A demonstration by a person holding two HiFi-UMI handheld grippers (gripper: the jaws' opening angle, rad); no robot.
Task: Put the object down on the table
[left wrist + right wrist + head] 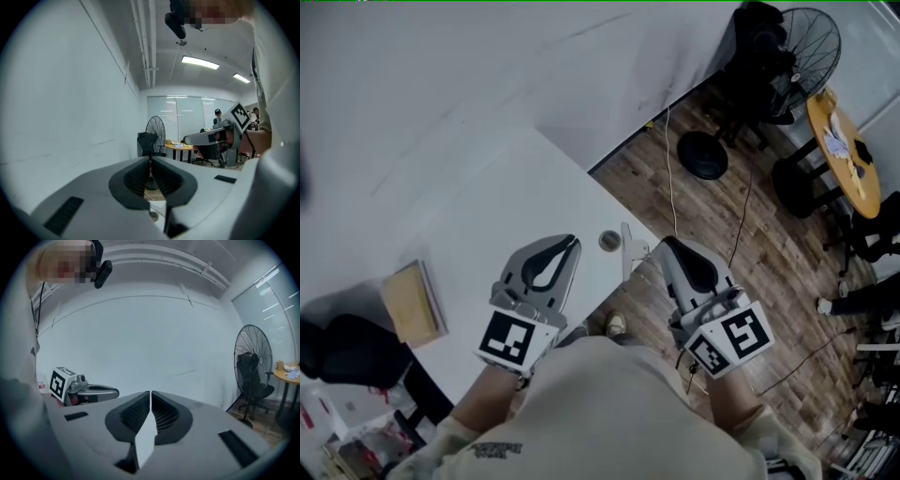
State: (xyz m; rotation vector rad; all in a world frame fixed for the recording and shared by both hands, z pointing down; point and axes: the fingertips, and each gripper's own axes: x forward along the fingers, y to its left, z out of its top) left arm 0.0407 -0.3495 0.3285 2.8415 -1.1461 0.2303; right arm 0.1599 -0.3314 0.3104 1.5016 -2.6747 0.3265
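My right gripper hangs over the near right edge of the white table, shut on a thin white flat piece. In the right gripper view the piece stands edge-on between the ribbed pads, and the tips of the gripper meet above it. Beside it, over the table, my left gripper is shut with nothing in it; its own view shows the gripper with both pads pressed together. A small round grey object lies on the table between the two grippers.
A flat brown box lies near the table's left edge, with a black chair beside it. On the wooden floor to the right stand a black fan, its round base, a round yellow table and cables.
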